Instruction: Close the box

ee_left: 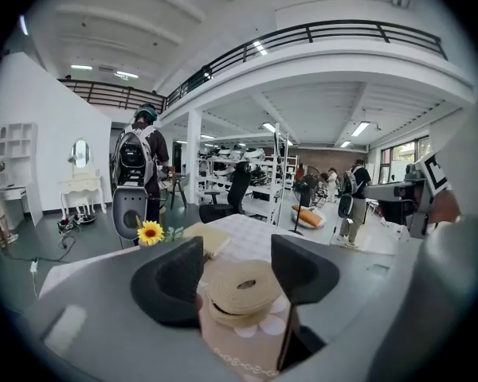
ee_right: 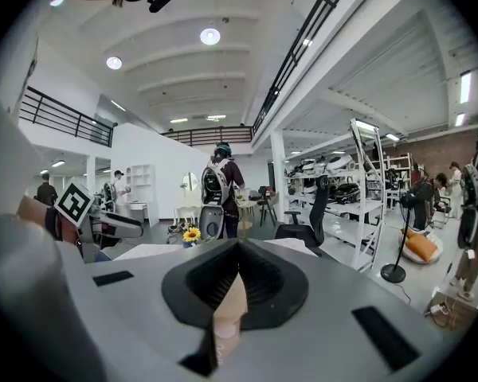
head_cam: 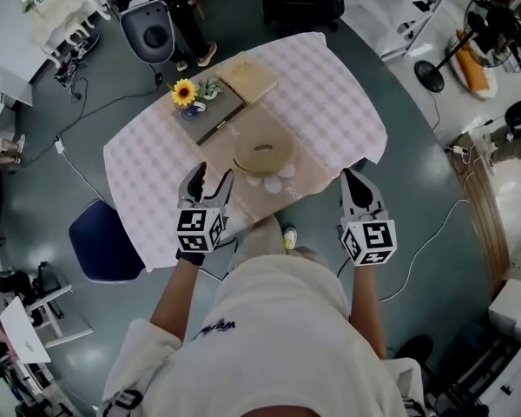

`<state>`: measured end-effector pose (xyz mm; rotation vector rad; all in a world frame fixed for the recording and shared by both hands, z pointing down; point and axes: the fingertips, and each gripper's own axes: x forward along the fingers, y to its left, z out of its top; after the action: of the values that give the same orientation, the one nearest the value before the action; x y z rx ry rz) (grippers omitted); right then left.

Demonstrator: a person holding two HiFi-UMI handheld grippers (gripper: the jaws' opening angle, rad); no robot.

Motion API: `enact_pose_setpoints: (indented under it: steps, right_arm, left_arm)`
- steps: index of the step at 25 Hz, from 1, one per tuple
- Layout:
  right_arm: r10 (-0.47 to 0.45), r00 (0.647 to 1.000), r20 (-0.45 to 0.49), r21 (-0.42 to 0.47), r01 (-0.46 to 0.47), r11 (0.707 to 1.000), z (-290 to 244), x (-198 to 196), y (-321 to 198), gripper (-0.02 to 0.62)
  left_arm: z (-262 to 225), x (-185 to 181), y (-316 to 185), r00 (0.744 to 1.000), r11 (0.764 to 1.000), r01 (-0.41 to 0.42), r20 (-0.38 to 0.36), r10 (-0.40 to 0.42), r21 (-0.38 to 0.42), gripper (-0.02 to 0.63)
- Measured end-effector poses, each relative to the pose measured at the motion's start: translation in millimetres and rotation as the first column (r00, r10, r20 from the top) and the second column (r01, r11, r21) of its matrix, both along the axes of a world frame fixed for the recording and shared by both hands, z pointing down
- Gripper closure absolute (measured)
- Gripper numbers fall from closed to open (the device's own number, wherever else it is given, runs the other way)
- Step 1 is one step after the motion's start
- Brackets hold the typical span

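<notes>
A low round tan box (head_cam: 263, 152) sits on a tan runner (head_cam: 306, 181) near the table's front edge; in the left gripper view the round box (ee_left: 243, 289) lies straight ahead, beyond the jaws. A flat square tan box (head_cam: 248, 76) (ee_left: 209, 237) lies farther back. My left gripper (head_cam: 214, 175) (ee_left: 240, 265) hangs over the front edge, left of the round box, jaws apart with nothing between them. My right gripper (head_cam: 352, 176) (ee_right: 237, 249) hovers off the table's right front corner, its tips together and gripping nothing.
A sunflower in a small vase (head_cam: 184, 92) (ee_right: 192, 234) stands by a dark flat tray (head_cam: 215, 111) at the back left of the checked tablecloth (head_cam: 330, 102). A blue stool (head_cam: 104, 241) is left of the table, an office chair (head_cam: 148, 29) behind. A person with a backpack (ee_left: 139, 157) stands beyond.
</notes>
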<state>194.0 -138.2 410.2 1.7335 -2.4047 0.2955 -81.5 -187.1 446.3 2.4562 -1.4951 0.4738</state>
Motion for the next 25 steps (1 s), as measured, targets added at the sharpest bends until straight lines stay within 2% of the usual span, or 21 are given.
enact_pose_setpoints:
  steps: [6, 11, 15, 19, 22, 25]
  right_arm:
    - [-0.031, 0.999, -0.016, 0.103, 0.032, 0.994, -40.6, -8.7, -9.8, 0.592]
    - [-0.049, 0.998, -0.037, 0.2, 0.055, 0.978, -84.7, -12.1, -20.0, 0.592]
    - [-0.066, 0.997, -0.051, 0.251, 0.077, 0.965, -117.4, -19.2, -22.3, 0.592]
    - [-0.086, 0.995, -0.055, 0.267, 0.097, 0.959, -126.3, -28.6, -22.7, 0.592]
    - [-0.1, 0.994, -0.053, 0.262, 0.111, 0.959, -125.2, -35.9, -22.2, 0.592]
    - [-0.104, 0.994, -0.045, 0.26, 0.112, 0.959, -122.9, -37.3, -23.1, 0.592]
  left_arm:
    - [-33.4, 2.3, -7.7, 1.0, 0.996, 0.003, -0.001, -0.003, 0.09, 0.344]
    - [-73.3, 4.2, -15.2, 1.0, 0.981, -0.011, 0.025, 0.006, 0.193, 0.344]
    - [-109.1, 7.9, -9.7, 1.0, 0.968, -0.011, -0.022, 0.018, 0.25, 0.344]
    - [-130.2, 10.4, -3.9, 0.999, 0.957, -0.012, -0.034, 0.023, 0.291, 0.344]
    - [-138.9, 9.2, -2.9, 0.998, 0.955, -0.004, -0.062, 0.024, 0.296, 0.345]
    - [-138.0, 7.2, -4.5, 0.999, 0.956, 0.005, -0.052, 0.011, 0.293, 0.347]
